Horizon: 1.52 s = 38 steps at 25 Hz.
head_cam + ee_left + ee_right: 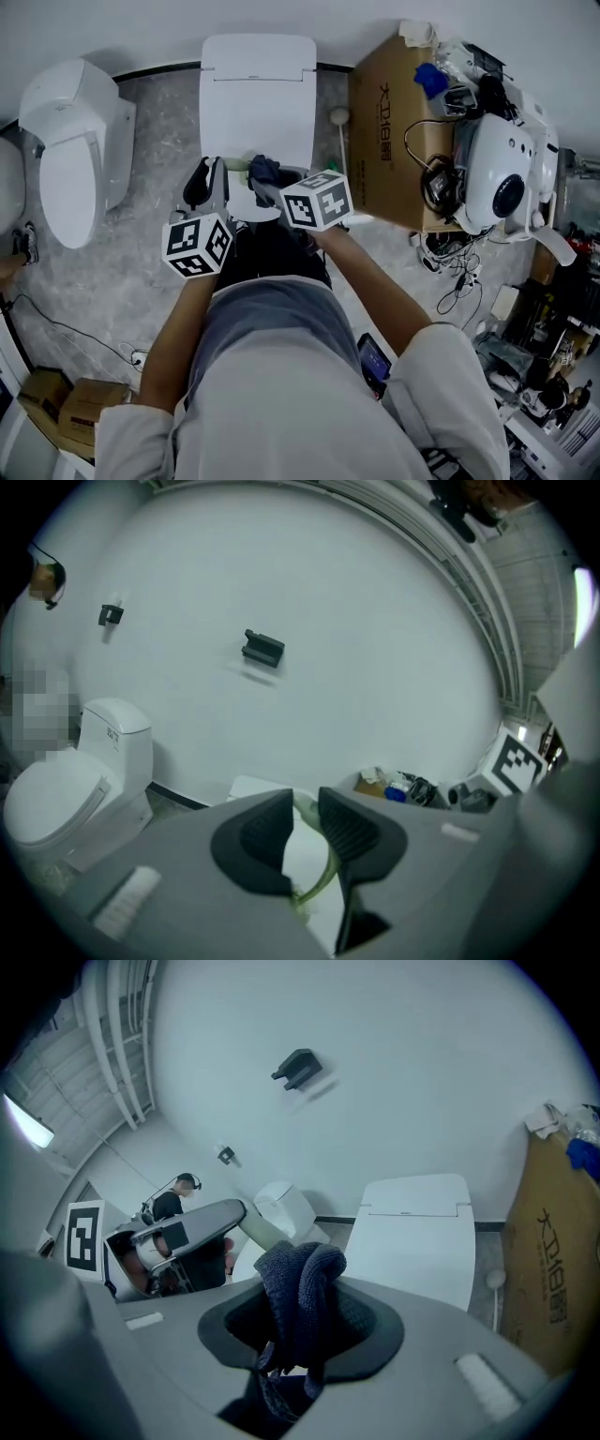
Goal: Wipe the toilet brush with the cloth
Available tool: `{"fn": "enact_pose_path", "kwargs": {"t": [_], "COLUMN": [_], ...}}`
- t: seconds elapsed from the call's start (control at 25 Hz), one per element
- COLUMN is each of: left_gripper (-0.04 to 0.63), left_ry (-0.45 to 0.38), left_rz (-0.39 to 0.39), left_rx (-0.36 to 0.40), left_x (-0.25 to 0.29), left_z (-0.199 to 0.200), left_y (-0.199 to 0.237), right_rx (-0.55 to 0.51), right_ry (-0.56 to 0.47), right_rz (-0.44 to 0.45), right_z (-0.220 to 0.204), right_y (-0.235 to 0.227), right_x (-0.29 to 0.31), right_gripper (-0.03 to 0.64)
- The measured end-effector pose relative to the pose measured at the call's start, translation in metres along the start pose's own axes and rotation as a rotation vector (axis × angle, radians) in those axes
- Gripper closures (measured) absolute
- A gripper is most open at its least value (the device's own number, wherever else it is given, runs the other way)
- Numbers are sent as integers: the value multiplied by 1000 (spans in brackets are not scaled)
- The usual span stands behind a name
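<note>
The slim, pale green plastic toilet brush [325,878] sits by its handle between the nearly closed jaws of the left gripper [302,803], in front of the white closed-lid toilet [258,89]. The right gripper [305,1335] clamps a dark blue knitted cloth [298,1279], which is bunched and close beside that handle. The brush looks light, stiff and smooth, so it may twist. The limp cloth should fold around the shaft.
</note>
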<state>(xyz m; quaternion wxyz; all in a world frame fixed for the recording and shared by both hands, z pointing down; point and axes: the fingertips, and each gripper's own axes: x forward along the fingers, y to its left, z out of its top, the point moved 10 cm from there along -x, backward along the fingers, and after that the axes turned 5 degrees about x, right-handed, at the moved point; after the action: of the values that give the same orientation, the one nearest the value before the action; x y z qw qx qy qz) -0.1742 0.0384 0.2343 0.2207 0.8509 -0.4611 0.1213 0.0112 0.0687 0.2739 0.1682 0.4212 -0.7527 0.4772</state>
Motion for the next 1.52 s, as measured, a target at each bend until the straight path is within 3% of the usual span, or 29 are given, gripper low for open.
{"fn": "enact_pose_path", "kwargs": {"t": [0.44, 0.84, 1.4, 1.52], "left_gripper": [595, 595, 595, 595], "left_ry": [54, 102, 28, 31], "left_rz": [-26, -111, -127, -145], "left_rx": [32, 80, 55, 99], "left_x": [-7, -14, -57, -67], "left_z": [4, 11, 47, 56], "left_y": [3, 0, 10, 6], "right_rx": [-135, -183, -248, -248], "right_ry": [-24, -108, -221, -251], "right_rz": [-56, -30, -52, -48], "right_z": [14, 13, 11, 10], "right_y": [42, 69, 91, 93], "right_x": [-12, -29, -71, -85], "right_gripper": [503, 502, 500, 502]}}
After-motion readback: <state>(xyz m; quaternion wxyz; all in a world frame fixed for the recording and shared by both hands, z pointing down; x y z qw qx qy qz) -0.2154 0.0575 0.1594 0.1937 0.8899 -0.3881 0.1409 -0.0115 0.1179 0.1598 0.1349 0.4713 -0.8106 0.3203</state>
